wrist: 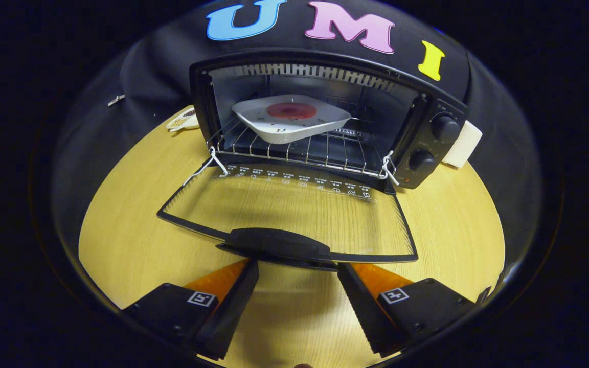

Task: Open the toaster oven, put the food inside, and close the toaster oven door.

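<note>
Gripper: the gripper sits nearest the camera, its two black fingers spread wide with bare table showing between them; they pinch nothing. Their tips lie just short of the door handle, one to each side of it; whether they touch it cannot be told.
Door handle: a black bar at the middle of the door's free edge, just ahead of the fingers.
Door: the glass door is swung fully down and lies roughly flat over the table, black-framed, with a row of white markings along its hinge side.
Toaster oven: the toaster oven stands toward the table's far edge, open, its cavity facing the fingers.
Inside the oven: a wire rack carries a white squarish plate, set cornerwise, with a flat round reddish piece of food at its middle.
Controls: two black knobs on the oven's right panel.
Table: light wood table, round-looking.
Beside the oven: a small dish at the table's far left edge, partly hidden by the oven; a white block against the oven's right side.
</note>
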